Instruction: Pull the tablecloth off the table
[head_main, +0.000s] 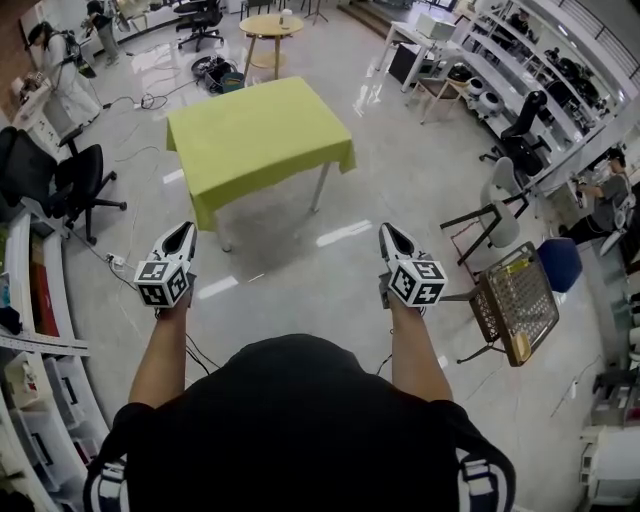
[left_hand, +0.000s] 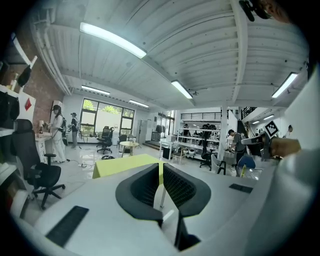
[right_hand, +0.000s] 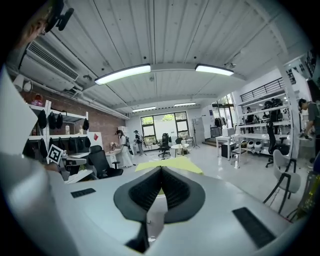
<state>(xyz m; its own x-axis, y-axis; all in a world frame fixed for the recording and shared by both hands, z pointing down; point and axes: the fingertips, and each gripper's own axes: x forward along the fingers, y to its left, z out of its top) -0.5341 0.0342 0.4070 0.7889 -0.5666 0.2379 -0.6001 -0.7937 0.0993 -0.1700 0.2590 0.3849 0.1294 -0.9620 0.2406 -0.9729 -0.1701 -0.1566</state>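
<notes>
Tablecloth (head_main: 258, 140): near edges hang free; open floor (head_main: 300, 262) before it. Left gripper (head_main: 184, 232), right gripper (head_main: 389, 233): closed, empty (table legs (head_main: 320, 188) partly hidden).

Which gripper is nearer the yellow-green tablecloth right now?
Left. The left gripper sits just short of the tablecloth's near-left corner, not touching it. The right gripper is out beyond the cloth's right edge, with a wider gap.

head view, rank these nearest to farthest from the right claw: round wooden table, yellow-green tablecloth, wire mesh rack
1. wire mesh rack: close by, just to the right of the right claw.
2. yellow-green tablecloth: ahead and to the left, mid-room.
3. round wooden table: at the far end, beyond the tablecloth.
</notes>
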